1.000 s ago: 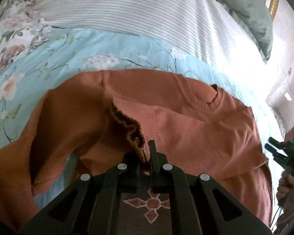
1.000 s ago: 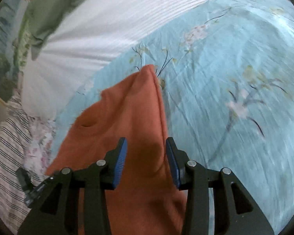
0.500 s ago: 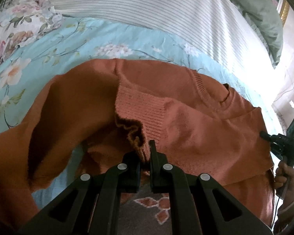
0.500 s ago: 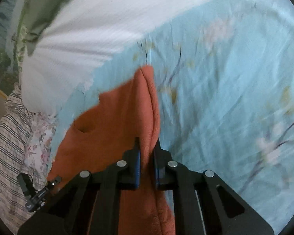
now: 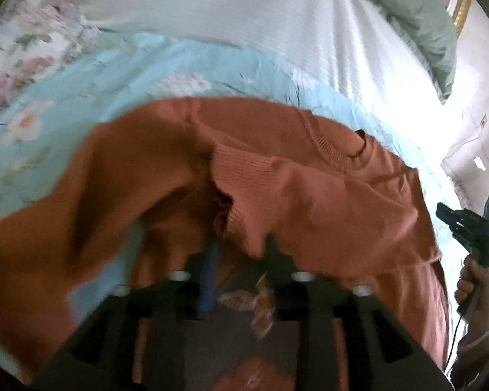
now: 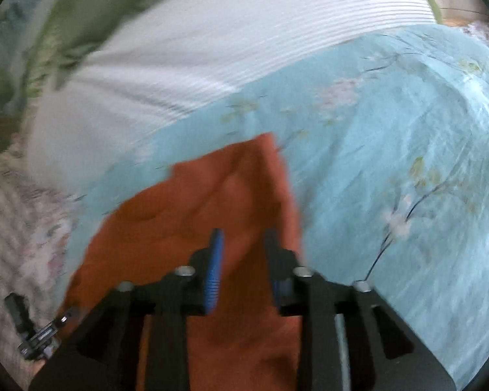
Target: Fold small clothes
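Observation:
An orange knit sweater (image 5: 309,189) lies on the bed with its neckline (image 5: 342,153) towards the far right. One sleeve is folded over the body, and its ribbed cuff (image 5: 244,176) droops between the fingers of my left gripper (image 5: 239,244). The jaws are opening and the pads do not press on the cuff. In the right wrist view the sweater (image 6: 185,215) tapers to a point, and my right gripper (image 6: 243,238) stands over its right edge. Its jaws are opening too, with the fabric below them and not pinched. Both views are blurred.
A light blue floral sheet (image 6: 391,163) covers the bed. Behind it lie a white striped cover (image 5: 244,16) and a green cloth (image 5: 417,16). A person's hand (image 5: 472,280) holds the right gripper (image 5: 466,228) at the sweater's right side.
Half a second ago both grippers were shut, the left on the sleeve cuff and the right on the sweater's edge. Both have now let go, and their jaws stand apart.

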Available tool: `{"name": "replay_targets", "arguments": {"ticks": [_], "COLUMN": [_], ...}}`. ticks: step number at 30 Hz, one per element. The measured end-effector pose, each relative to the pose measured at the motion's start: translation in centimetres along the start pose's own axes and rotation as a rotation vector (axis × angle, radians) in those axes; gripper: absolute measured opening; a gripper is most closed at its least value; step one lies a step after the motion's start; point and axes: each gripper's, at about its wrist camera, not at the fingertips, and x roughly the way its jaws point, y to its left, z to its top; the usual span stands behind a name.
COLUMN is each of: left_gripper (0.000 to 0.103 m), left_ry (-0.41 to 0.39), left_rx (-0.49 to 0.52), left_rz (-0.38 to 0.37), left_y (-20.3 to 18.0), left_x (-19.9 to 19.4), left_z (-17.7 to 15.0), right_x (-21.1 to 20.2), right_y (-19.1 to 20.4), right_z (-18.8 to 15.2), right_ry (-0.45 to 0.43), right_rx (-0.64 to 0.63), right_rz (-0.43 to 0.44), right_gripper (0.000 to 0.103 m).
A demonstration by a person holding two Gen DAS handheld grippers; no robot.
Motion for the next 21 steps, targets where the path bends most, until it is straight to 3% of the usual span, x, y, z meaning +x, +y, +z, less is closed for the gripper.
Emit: {"name": "replay_targets", "arguments": {"ticks": [1,2,7,12,17,21], "left_gripper": [0.054,0.056,0.059,0.061,0.061,0.061], "left_ry": [-0.019,-0.032,-0.054,-0.036,-0.001,-0.007], "left_rx": [-0.002,-0.006,-0.083,-0.123,-0.111,-0.019], "left_rz": [0.012,0.024,0.131,0.204,0.192,0.116], "left_y": [0.6,1.2,6.1,9.8,9.8,6.8], "left_x": [-1.6,-2.9,-8.9,-11.2,-11.3,-11.8], "left_z": [-0.6,-1.1,-4.7,-7.3,-8.5,-9.1], "right_x": [-0.4,-0.8,-0.7,-0.4,-0.5,-0.5], "right_y": [0.7,1.4,3.8,6.1,7.7,8.6], "right_z": [-0.9,-2.1,-8.0,-12.7,-15.1,-16.1], "right_ry": [0.007,0.027,0.139,0.224,0.268,0.29], "right_rx": [-0.01,-0.018,-0.006,-0.034,-0.054,-0.059], "right_rz": [0.02,0.05,0.157,0.196,0.192,0.197], "right_gripper": [0.046,0.047,0.047,0.052,0.054,0.054]}}
